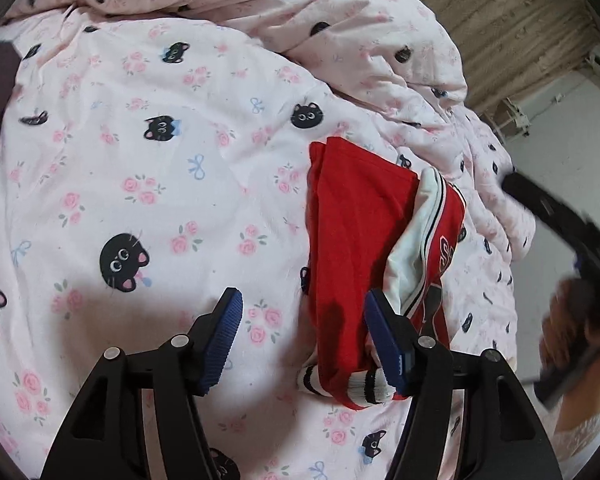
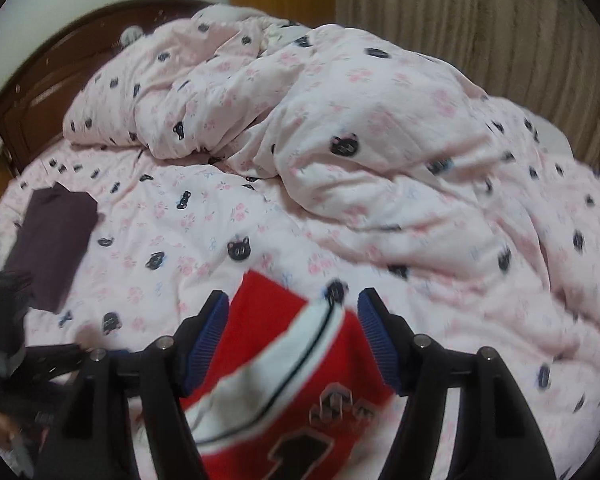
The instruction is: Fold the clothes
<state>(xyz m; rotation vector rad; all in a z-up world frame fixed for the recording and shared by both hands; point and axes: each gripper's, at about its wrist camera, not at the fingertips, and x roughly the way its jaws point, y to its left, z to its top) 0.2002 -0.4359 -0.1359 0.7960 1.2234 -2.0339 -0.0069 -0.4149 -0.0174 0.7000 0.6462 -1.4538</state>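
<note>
My left gripper [image 1: 301, 320] stands with its blue ribbed pads apart and nothing pressed between them; one pad overlaps the near edge of the red jersey [image 1: 351, 248] in the left wrist view, and I cannot tell whether it touches the cloth. My right gripper [image 2: 292, 336] is likewise wide, its jaws straddling the jersey from above with clear space on both sides and no cloth clamped.

The jersey lies on the quilt [image 1: 140, 160], folded lengthwise into a narrow strip. Its white trim with a dark stripe is turned over the top, and the number and lettering face up toward the right wrist camera. Striped ribbing shows at the near end. I judge that a fold has just been laid down and both tools are free for repositioning; the next fold would likely bring one short end over the other.

A dark purple folded garment [image 2: 56, 240] lies well apart on the far left of the bed, probably a finished piece.

The work surface is soft: a pink quilt printed with black cat faces and roses, bunched into a heap toward the dark wooden headboard [image 2: 60, 64]. Beige curtains [image 2: 479, 40] hang behind the bed.
</note>
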